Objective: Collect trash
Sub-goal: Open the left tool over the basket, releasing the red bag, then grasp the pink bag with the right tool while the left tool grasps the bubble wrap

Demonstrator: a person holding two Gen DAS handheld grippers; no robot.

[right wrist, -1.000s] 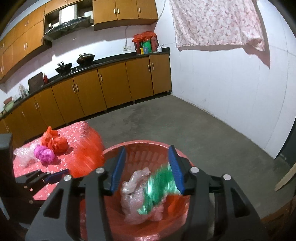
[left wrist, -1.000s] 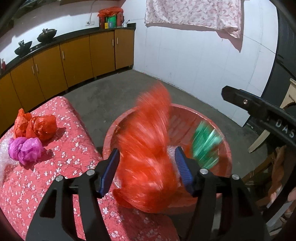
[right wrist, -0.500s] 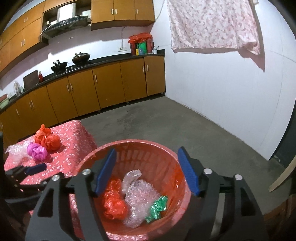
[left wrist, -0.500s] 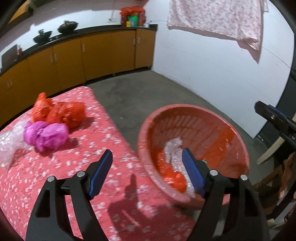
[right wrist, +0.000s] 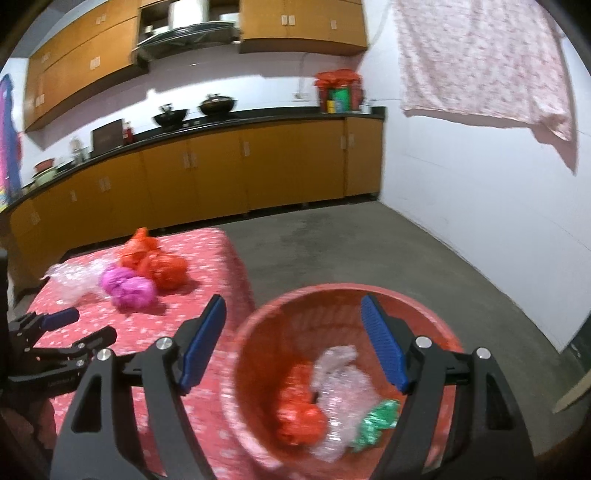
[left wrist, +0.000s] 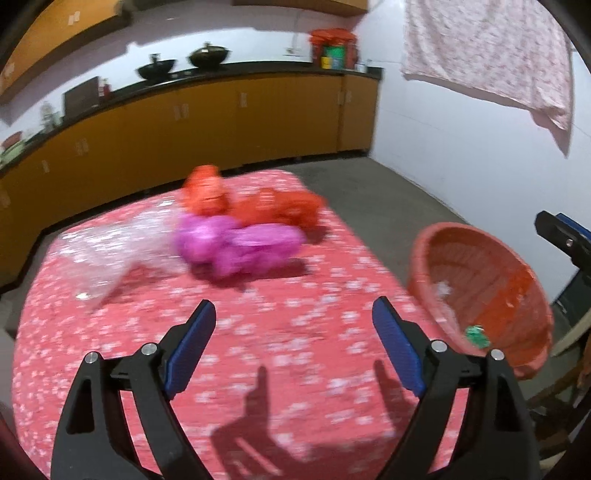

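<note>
Kitchen backdrop: cabinets, cookware, hung cloth

A long run of orange-brown wooden base cabinets (right wrist: 207,173) under a black counter top (right wrist: 258,117) lines the far wall, with matching orange-brown wall cabinets (right wrist: 303,22) and a metal range hood (right wrist: 184,37) above. Two black woks (right wrist: 217,103) stand side by side on the counter top; at its right end, in the corner, sits a red plastic-wrapped bundle (right wrist: 338,90) with green and yellow containers in front. A pink floral cloth (right wrist: 480,62) hangs on the white tiled wall (right wrist: 461,192) to the right. The grey concrete floor (right wrist: 351,251) runs from the cabinets' foot to that wall.
</note>
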